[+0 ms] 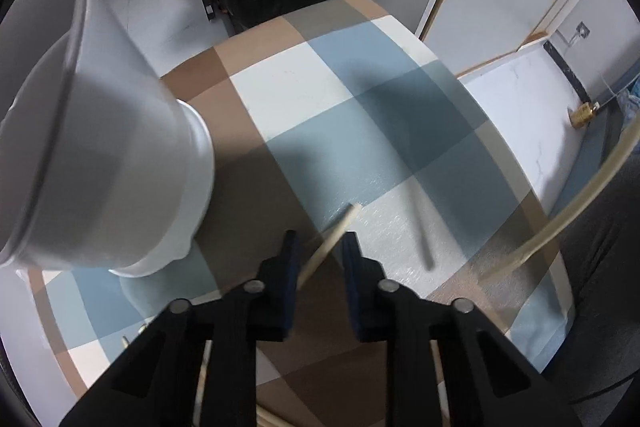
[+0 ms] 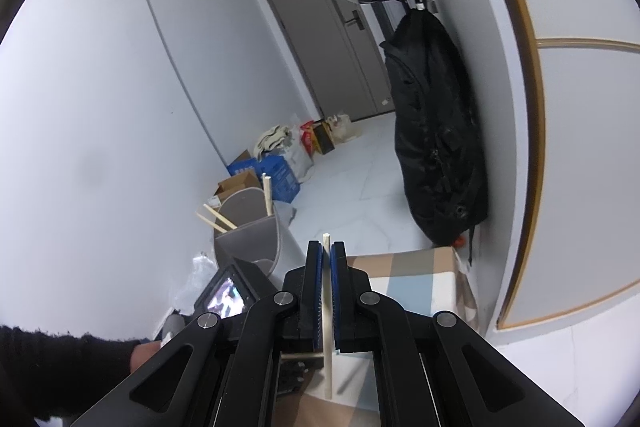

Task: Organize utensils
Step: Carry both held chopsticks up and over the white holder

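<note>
A: Chopstick [image 1: 347,218], pale wood, lies slanted between the jaws of the left claw [image 1: 320,235], over the near middle of the table [image 1: 360,131]. Tip points toward the table's far right.

B: Is the claw holding it?

A: Doesn't look so. There's a narrow gap and the pads don't seem pressed on the stick. It's just in between them.

B: And the holder?

A: The white holder [image 1: 100,147] is on the table's left side, just beside the left claw. It's big in the left wrist view and blurry.

B: What about the right claw?

A: The right claw [image 2: 326,245] is clamped tight on a second chopstick [image 2: 327,307]. The stick stands upright between the pads, top end poking above the fingertips and bottom end hanging over the table's near part.

B: Anything else?

A: A grey container [image 2: 256,239] off the table's left edge in the right wrist view, with loose sticks [image 2: 267,195] poking out of it. Can't tell if it's the same as the white holder. A black sleeve [image 2: 60,355] is on the table's near left, next to the left claw's body.
</note>
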`<action>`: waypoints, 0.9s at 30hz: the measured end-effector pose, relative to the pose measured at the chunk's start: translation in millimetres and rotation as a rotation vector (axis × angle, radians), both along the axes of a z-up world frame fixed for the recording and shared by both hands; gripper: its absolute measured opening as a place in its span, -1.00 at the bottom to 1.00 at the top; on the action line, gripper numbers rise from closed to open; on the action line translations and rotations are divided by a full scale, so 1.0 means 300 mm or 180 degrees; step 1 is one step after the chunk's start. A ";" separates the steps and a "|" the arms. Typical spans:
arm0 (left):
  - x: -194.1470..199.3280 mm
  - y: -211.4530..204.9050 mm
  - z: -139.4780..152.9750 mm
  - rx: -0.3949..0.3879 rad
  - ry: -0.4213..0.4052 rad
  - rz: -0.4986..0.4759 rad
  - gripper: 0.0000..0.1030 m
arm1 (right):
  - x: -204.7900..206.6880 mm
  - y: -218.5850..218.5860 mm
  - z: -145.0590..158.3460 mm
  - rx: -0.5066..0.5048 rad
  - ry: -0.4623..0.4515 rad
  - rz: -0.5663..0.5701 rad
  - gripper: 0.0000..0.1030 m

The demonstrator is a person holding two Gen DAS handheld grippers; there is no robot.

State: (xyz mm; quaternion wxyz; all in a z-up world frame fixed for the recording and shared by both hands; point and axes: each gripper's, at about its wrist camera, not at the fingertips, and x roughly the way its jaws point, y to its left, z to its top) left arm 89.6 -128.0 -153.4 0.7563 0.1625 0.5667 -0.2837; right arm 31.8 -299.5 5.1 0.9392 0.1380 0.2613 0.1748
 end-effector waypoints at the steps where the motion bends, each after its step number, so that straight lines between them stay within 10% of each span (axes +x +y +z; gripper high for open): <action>1: 0.002 -0.005 0.000 -0.0008 0.0010 -0.0001 -0.96 | -0.002 -0.005 0.000 0.0015 0.0002 -0.0005 -0.93; 11: -0.016 0.010 0.067 -0.0122 -0.0216 0.0267 -0.98 | -0.010 -0.021 0.003 0.0044 -0.0018 -0.0059 -0.93; 27: -0.106 0.359 0.596 -0.1536 -0.1436 0.1322 -0.98 | 0.057 0.151 0.195 -0.0139 -0.0348 0.0342 -0.93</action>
